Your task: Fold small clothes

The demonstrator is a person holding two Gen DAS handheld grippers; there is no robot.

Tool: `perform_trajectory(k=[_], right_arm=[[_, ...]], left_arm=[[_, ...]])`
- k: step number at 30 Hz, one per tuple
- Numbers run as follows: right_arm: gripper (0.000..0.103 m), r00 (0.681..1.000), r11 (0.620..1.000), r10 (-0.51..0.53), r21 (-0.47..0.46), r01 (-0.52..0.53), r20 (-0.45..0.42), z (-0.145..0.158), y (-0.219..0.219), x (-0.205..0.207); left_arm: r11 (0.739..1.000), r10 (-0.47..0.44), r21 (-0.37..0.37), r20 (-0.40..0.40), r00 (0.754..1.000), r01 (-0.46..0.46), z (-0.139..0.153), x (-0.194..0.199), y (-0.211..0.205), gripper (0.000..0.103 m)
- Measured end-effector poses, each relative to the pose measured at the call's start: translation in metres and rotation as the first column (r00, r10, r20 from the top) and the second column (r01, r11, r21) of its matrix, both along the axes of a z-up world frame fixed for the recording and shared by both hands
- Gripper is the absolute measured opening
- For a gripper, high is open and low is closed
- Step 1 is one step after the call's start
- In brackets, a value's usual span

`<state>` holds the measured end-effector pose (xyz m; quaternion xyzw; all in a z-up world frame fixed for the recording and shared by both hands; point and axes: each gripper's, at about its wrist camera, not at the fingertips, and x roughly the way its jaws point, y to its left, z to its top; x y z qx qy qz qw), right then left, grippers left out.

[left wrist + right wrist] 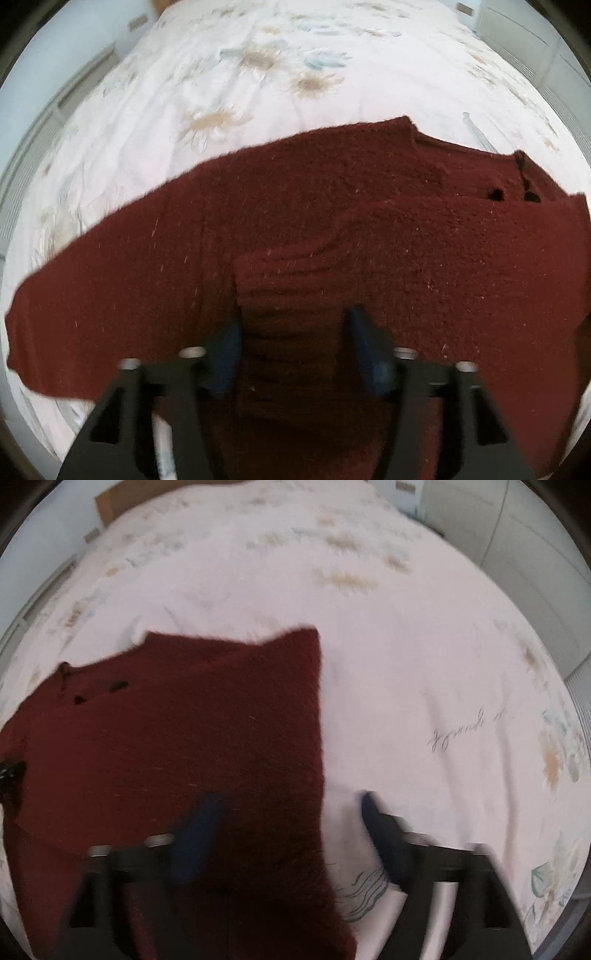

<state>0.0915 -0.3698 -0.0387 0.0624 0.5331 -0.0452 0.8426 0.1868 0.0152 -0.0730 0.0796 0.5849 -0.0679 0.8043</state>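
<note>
A dark red knitted sweater (pixel 332 229) lies flat on the bed, one sleeve stretched to the left and a sleeve cuff folded over its middle. My left gripper (pixel 293 325) is open, its jaws standing on either side of that folded cuff, close above it. In the right wrist view the sweater (pixel 184 738) fills the left half, its right edge straight. My right gripper (pixel 288 808) is open and straddles that right edge: one blue finger (pixel 199 827) is over the knit, the other over the sheet. Both views are motion-blurred.
The bed is covered by a white sheet with pale flower prints (pixel 258 74), also in the right wrist view (pixel 424 664). White furniture stands along both sides of the bed (pixel 535 572). A brown headboard (pixel 122 502) shows at the far end.
</note>
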Motion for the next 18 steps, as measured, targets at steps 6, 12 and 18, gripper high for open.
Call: perform_trajectory(k=[6, 12, 18], right_arm=[[0.102, 0.994, 0.995, 0.087, -0.044, -0.084, 0.071, 0.026, 0.051, 0.001], [0.103, 0.974, 0.981, 0.187, -0.081, -0.178, 0.128, 0.031, 0.111, 0.004], [0.103, 0.978, 0.977, 0.197, -0.091, -0.190, 0.070, -0.010, 0.150, 0.016]], left_arm=[[0.998, 0.002, -0.066, 0.123, 0.992, 0.007, 0.040, -0.015, 0.002, 0.102], [0.994, -0.035, -0.095, 0.205, 0.978, 0.055, 0.061, -0.031, -0.022, 0.102], [0.990, -0.059, -0.116, 0.163, 0.985, 0.079, 0.028, -0.038, -0.050, 0.102]])
